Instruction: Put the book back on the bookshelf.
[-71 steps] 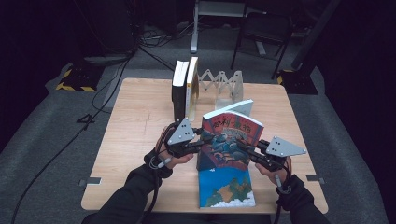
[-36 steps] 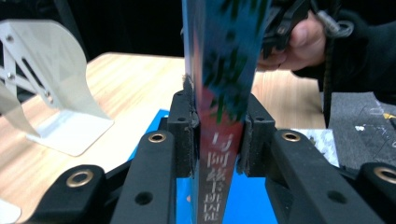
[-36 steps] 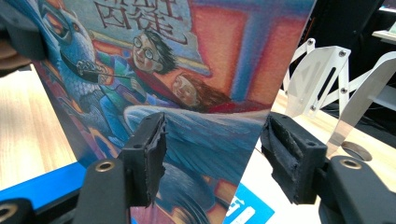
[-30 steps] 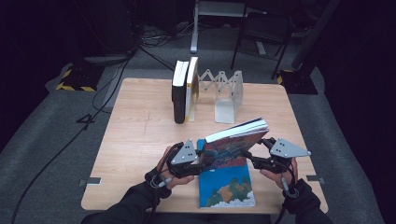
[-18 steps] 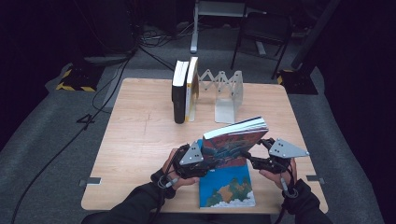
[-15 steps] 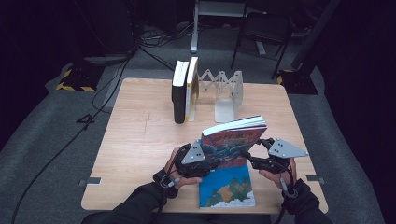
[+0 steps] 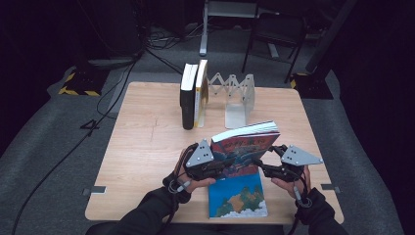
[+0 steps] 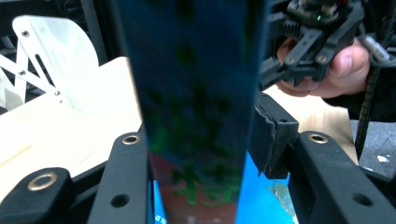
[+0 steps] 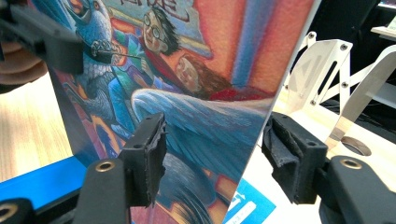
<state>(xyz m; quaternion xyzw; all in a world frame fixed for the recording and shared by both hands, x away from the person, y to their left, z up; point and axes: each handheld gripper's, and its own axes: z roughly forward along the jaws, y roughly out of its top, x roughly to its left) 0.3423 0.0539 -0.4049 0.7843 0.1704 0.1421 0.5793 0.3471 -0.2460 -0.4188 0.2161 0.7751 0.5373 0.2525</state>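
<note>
Noted illustrated book (image 7: pixel 244 147) upright at the far end of the blue book (image 7: pixel 237 198), which lay flat on the table (image 7: pixel 147 147). Could not tell whether its lower edge rested on the blue book or hung just above.

Saw left gripper (image 7: pixel 222 167) on the spine side, partly open, jaws having just been closing with the spine between them. Judged both pads against the covers, contact looking light. Saw right gripper (image 7: pixel 259 166) on the page side, about half open, pads clamped across the book's full thickness.

Located folding rack (image 7: pixel 235 93) well beyond the blue book, with two standing books (image 7: pixel 193 95) at its left end.

Risks judged:
- With the left grip barely settled, could let the spine slip, swinging the book about the right pads and down onto the blue book.
- Could fan the pages if squeezed unevenly on the page side.
- Could drag the blue book if carried off too low.
- Could topple the standing books if brought in tilted.
</note>
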